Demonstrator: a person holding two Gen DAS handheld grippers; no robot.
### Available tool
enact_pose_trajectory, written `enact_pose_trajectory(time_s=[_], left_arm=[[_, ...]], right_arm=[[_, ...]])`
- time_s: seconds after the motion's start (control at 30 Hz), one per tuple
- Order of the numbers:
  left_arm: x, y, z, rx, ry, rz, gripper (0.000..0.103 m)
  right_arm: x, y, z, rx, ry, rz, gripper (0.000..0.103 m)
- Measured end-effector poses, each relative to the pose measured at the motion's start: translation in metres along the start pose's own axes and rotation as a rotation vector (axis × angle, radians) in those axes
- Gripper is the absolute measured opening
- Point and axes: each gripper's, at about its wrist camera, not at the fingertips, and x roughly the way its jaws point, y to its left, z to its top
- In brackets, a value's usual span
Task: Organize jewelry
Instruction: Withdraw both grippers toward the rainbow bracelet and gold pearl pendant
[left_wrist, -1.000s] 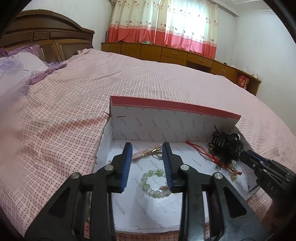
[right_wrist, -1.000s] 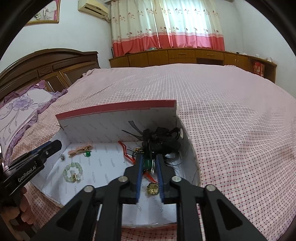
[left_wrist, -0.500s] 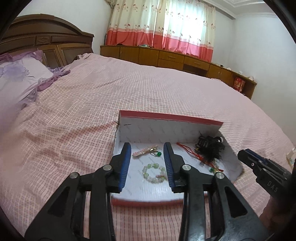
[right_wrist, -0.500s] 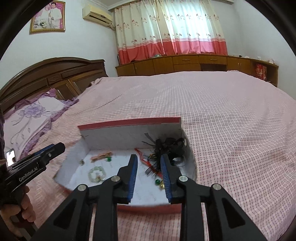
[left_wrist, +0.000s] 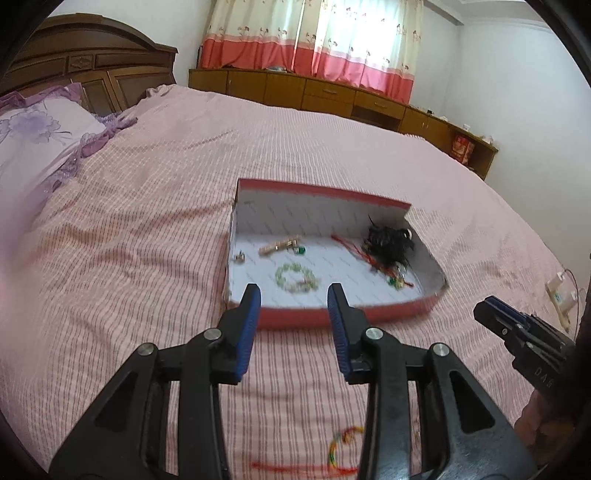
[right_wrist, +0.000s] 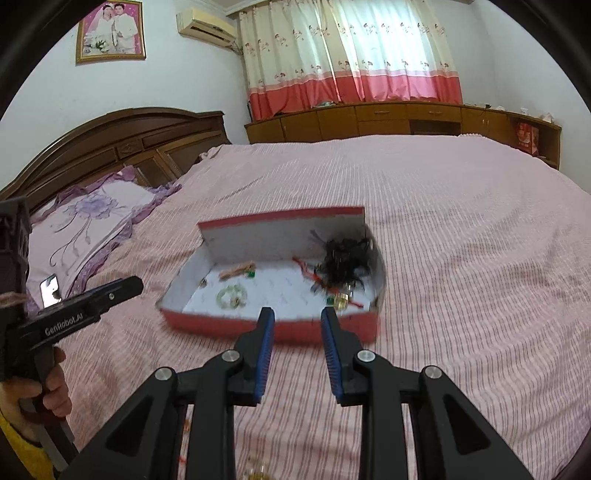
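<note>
1 box (left_wrist: 314, 319), 1 bead bracelet (left_wrist: 296, 278), 2 hand-held grippers.

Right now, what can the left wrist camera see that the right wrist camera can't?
Only the left wrist view shows a red and yellow cord lying on the bedspread near the camera. Only the right wrist view shows a framed photo and an air conditioner on the wall. Both show the red box with the green bead bracelet and the black hair accessory inside, and both grippers open.
</note>
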Motion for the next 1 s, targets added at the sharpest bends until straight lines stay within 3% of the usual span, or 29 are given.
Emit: enact_pose_trajectory(time_s=[0.5, 1.0], left_arm=[[-0.004, -0.017, -0.055, 0.047, 0.168, -0.049, 0.029], [0.020, -0.032, -0.092, 0.073, 0.305, -0.083, 0.029]], right_arm=[[-0.021, 0.012, -0.055, -0.025, 0.124, 0.041, 0.033], [0.000, 0.016, -0.090, -0.012, 0.265, 0.076, 0.033]])
